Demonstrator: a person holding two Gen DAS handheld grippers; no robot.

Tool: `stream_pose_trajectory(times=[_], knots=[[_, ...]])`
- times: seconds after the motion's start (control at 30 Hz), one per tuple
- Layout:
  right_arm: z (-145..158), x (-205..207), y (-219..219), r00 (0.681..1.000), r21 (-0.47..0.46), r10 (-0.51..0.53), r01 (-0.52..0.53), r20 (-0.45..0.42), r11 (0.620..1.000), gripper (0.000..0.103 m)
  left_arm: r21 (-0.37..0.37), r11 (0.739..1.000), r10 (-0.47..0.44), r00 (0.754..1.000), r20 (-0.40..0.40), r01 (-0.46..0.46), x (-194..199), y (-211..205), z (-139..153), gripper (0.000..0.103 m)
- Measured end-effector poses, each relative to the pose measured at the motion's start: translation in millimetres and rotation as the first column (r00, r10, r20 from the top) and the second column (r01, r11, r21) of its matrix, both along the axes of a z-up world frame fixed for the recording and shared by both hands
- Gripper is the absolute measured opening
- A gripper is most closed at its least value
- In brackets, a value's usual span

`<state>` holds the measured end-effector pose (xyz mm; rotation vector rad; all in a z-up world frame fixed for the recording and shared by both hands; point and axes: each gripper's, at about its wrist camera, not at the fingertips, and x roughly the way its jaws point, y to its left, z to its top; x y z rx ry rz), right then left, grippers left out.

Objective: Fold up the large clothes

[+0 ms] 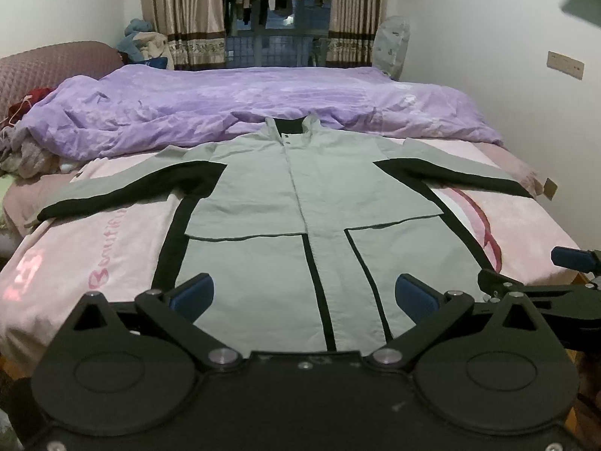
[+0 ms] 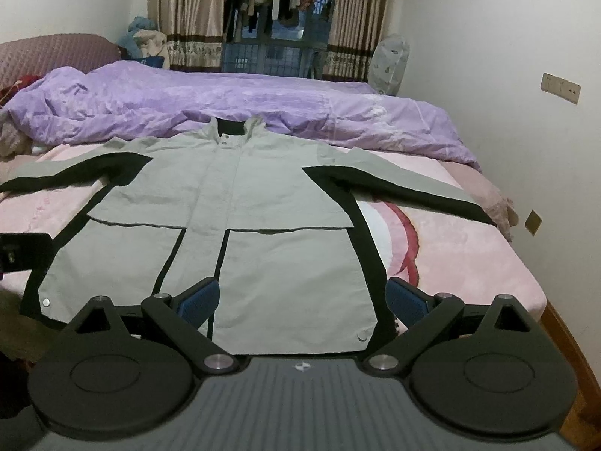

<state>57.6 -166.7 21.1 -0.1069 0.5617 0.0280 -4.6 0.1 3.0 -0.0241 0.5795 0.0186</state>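
Note:
A pale grey-green jacket with black panels point(image 1: 263, 203) lies flat, front up, on the pink blanket point(image 1: 112, 240), both sleeves spread out sideways and the collar toward the far side. It also shows in the right wrist view point(image 2: 255, 203). My left gripper point(image 1: 304, 295) is open and empty, hovering over the jacket's hem near the middle. My right gripper point(image 2: 304, 297) is open and empty over the hem's right part. The right gripper also shows at the right edge of the left wrist view point(image 1: 563, 274).
A rumpled purple duvet point(image 1: 244, 105) lies across the far half of the bed. A mauve headboard point(image 1: 49, 67) and a pile of clothes point(image 1: 22, 150) are at the left. A white wall point(image 2: 526, 150) runs along the right. Curtains and a balcony stand at the back.

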Motion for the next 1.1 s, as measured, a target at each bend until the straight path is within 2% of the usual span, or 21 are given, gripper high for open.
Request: stream_pose_trajectory(times=[0.23, 0.37, 0.57, 0.77, 0.97, 1.1], knots=[[0.8, -1.0, -0.1, 1.0, 0.002, 0.004, -0.004, 0.004, 1.0, 0.103, 0.009, 1.0, -0.006, 1.0, -0.002, 0.006, 2.3, 0.7, -1.0, 0.103], [0.6, -1.3, 0.7, 1.0, 0.004, 0.007, -0.007, 0.004, 1.0, 0.103, 0.025, 1.0, -0.007, 0.998, 0.065, 0.005, 1.2, 0.7, -1.8, 0.103], [0.5, -1.6, 0.4, 1.0, 0.002, 0.003, -0.003, 0.004, 1.0, 0.103, 0.026, 1.0, -0.015, 0.996, 0.087, 0.013, -0.5, -0.5, -0.3, 0.103], [1.2, -2.3, 1.4, 1.0, 0.005, 0.001, -0.001, 0.005, 1.0, 0.103, 0.028, 0.999, -0.024, 1.0, 0.017, 0.023, -0.5, 0.3, 0.1, 0.103], [2.1, -4.0, 2.0, 1.0, 0.01, 0.009, -0.009, 0.005, 1.0, 0.103, 0.042, 0.999, -0.029, 1.0, -0.003, 0.029, 0.7, 0.0, -1.9, 0.103], [2.5, -4.0, 4.3, 1.0, 0.01, 0.014, -0.014, 0.001, 1.0, 0.103, 0.033, 0.999, -0.043, 0.999, 0.01, 0.042, -1.7, -0.2, -0.4, 0.103]])
